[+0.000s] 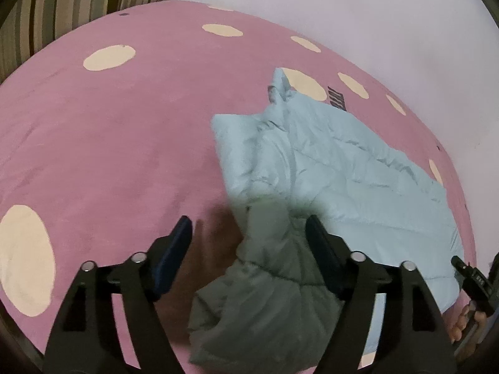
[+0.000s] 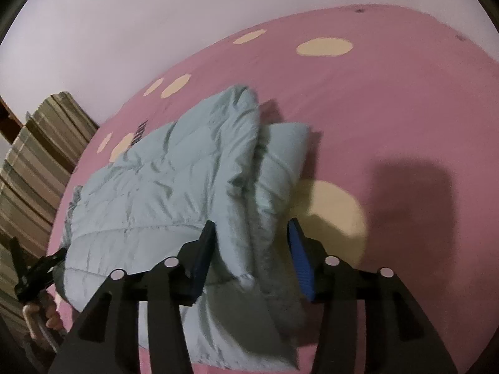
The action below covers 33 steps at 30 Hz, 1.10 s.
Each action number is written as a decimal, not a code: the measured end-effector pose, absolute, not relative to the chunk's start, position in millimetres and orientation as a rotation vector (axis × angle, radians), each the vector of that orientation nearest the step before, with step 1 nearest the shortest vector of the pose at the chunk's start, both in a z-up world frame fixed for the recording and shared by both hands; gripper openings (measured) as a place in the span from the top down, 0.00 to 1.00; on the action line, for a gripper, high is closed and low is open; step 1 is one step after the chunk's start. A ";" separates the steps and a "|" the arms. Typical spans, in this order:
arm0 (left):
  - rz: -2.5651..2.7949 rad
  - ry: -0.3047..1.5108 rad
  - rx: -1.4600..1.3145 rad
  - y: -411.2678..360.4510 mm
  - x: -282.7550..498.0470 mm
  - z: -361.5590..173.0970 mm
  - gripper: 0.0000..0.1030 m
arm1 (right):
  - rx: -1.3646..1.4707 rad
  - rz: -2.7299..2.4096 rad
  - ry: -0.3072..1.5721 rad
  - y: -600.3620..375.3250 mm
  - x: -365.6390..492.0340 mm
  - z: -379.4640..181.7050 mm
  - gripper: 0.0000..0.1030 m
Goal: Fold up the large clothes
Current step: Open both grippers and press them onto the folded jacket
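A pale blue quilted puffer jacket [image 1: 343, 168] lies partly folded on a pink bedspread with cream dots [image 1: 109, 140]. My left gripper [image 1: 249, 227] is open, with its jaws wide apart over a shaded sleeve or corner of the jacket [image 1: 268, 280] that passes between the fingers. In the right wrist view the jacket [image 2: 162, 180] lies folded in layers. My right gripper [image 2: 251, 233] is open, and its jaws straddle the thick folded edge [image 2: 268, 205] without pinching it. The right gripper also shows at the lower right edge of the left wrist view [image 1: 471, 277].
A pale wall [image 1: 343, 15] runs along the far side of the bed. A brown striped curtain or cushion [image 1: 62, 0] stands at the head end and also shows in the right wrist view [image 2: 37, 155]. Open bedspread [image 2: 405, 109] lies beside the jacket.
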<state>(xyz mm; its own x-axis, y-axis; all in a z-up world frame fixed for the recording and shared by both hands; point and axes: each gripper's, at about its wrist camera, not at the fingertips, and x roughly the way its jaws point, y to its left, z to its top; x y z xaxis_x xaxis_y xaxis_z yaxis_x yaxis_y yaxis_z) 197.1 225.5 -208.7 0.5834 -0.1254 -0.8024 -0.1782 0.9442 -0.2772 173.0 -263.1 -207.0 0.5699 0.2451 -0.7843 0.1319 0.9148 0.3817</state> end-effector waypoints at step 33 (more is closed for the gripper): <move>-0.034 1.027 -0.379 237.3 225.6 -225.3 0.20 | 0.044 0.208 1.004 -56.6 215.4 -210.0 0.74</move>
<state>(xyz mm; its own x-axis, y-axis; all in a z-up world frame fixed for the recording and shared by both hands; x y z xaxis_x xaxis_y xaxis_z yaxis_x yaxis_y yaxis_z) 225.6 237.3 -225.3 0.5230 -0.2036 -0.8277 -0.1486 0.9344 -0.3238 215.4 -56.6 -210.0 0.5187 0.1936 -0.8327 -0.1528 0.9793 0.1324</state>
